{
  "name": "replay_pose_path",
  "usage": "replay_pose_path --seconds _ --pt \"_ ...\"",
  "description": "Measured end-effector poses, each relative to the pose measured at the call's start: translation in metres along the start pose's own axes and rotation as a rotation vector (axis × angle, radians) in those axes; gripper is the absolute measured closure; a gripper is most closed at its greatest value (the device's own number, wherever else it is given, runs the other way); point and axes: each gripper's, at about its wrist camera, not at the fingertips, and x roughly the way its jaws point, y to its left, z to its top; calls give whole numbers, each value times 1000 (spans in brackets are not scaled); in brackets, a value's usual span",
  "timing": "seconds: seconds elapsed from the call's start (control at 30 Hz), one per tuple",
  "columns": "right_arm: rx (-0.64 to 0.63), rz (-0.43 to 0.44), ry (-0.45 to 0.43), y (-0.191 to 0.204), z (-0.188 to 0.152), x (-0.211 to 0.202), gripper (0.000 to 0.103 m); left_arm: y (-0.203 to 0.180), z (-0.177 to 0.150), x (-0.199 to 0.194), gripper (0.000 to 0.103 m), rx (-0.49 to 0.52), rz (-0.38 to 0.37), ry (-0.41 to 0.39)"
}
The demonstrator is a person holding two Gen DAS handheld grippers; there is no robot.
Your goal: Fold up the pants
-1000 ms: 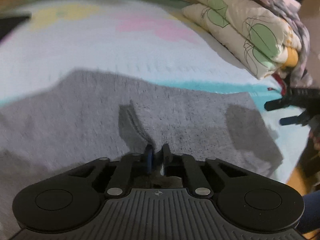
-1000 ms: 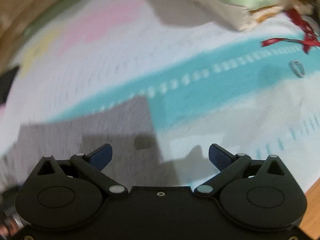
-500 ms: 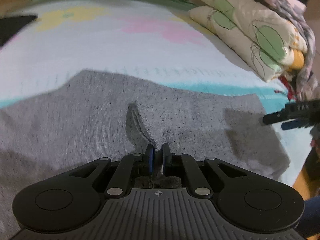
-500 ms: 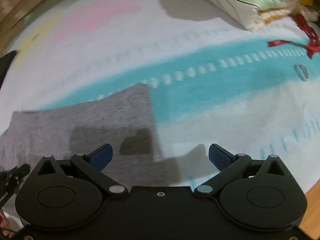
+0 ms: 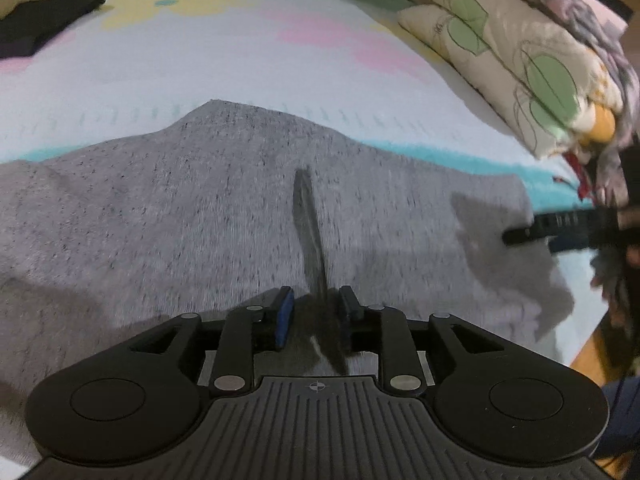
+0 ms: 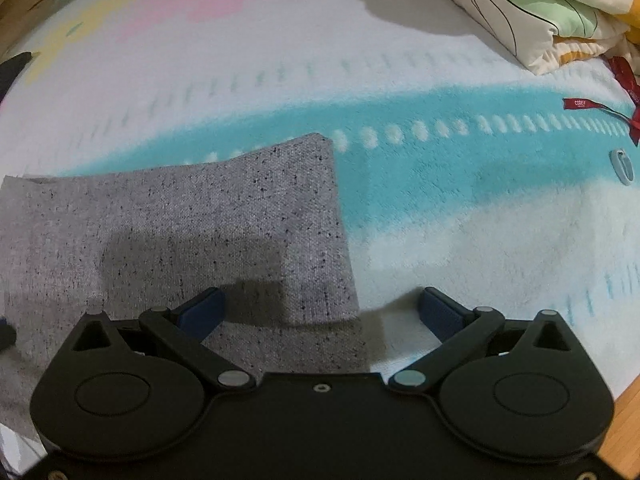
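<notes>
Left gripper (image 5: 316,312) fingers opening off pinched ridge of grey pants (image 5: 200,216); ridge may stay creased. Right gripper (image 6: 320,312) open above pants' corner; may snag it.

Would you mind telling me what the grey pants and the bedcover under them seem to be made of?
The grey pants look like a soft knit, probably cotton jersey or fleece: matte, heathered with dark flecks, fine ribbed lines, lying limp with one raised crease. The bedcover looks like a plush, towel-like fabric: fuzzy nap, matte, with woven turquoise, pink and yellow patterns. Exact fibres cannot be told.
</notes>
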Motion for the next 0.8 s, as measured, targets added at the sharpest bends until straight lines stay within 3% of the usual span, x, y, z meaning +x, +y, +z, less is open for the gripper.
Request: replay_pose_path --seconds 0.2,0.3,0.37,0.43,0.53,0.8 --pt "45 -2 19 -4 12 -3 1 0 -8 -25 79 17 85 -14" --pt "94 -42 -73 -4 11 -21 1 12 -21 -48 79 -46 113 -77" --pt "92 0 -126 3 8 -34 1 19 -29 -61 78 -79 138 -111" --pt "76 79 -140 17 4 -39 1 26 -34 -71 75 -96 157 -133" --pt "10 163 -88 51 -3 -36 1 40 -42 -84 74 -148 169 -167" --pt "-232 220 -11 146 -33 -20 1 82 -56 -117 71 -291 211 -272"
